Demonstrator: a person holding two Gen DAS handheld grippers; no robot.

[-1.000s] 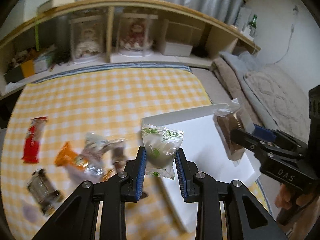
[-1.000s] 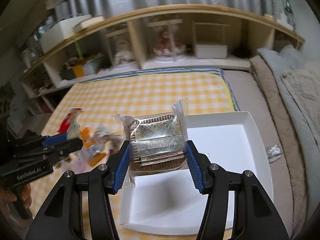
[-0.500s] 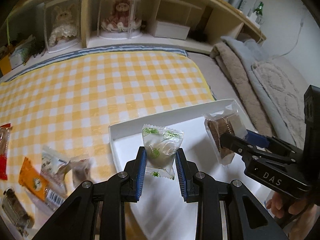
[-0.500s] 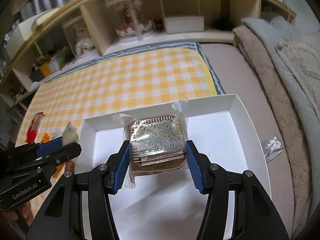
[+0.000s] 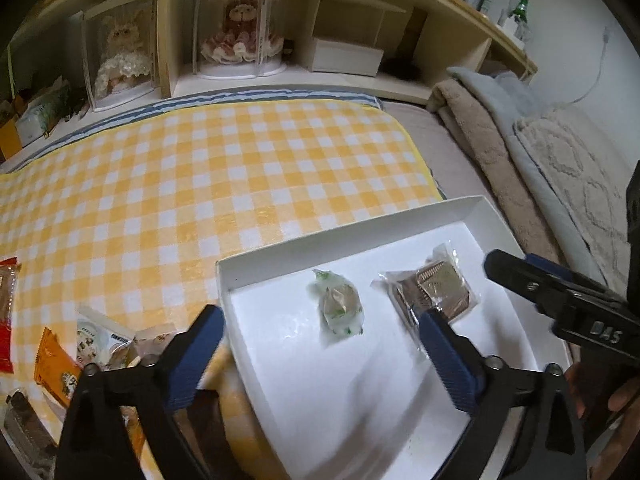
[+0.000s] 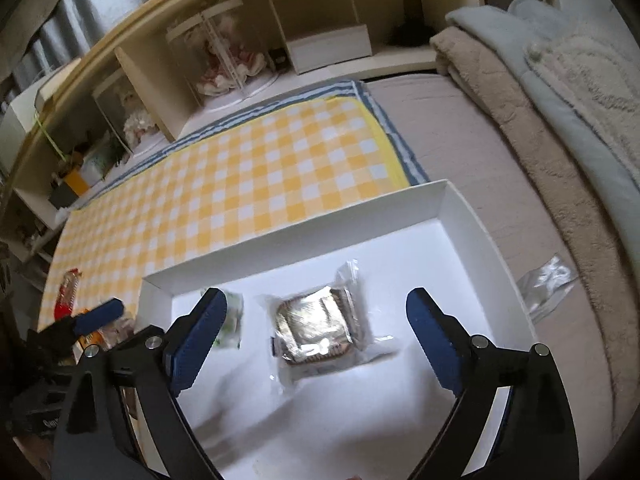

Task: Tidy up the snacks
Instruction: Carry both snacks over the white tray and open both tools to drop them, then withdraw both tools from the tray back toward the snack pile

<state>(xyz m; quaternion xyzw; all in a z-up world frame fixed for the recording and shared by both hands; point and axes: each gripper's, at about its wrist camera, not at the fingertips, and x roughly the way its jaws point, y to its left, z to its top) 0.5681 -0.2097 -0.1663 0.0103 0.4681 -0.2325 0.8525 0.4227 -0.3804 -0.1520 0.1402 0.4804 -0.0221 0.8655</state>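
Surface: checked cloth (image 5: 224, 168) on a bed.
Tray (image 5: 476, 210): holds green sweet (image 5: 340, 308) and brown biscuit (image 6: 312, 330).
Left gripper (image 5: 320, 344): just released, empty.
Right gripper (image 6: 316, 334): just released, empty.
Handling: light, crinkly, slippery; pinch the wrapper body.

Wooden shelf (image 5: 400, 4), folded blankets (image 5: 500, 128), checked cloth (image 5: 200, 180)

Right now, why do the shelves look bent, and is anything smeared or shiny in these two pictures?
Left wrist view: the fisheye lens bows the wooden shelf; the white cardboard tray floor shows soft glare. Right wrist view: the clear-wrapped brown biscuit pack glints, the green-printed white sweet packet beside it is motion-blurred, and the corners are dark.
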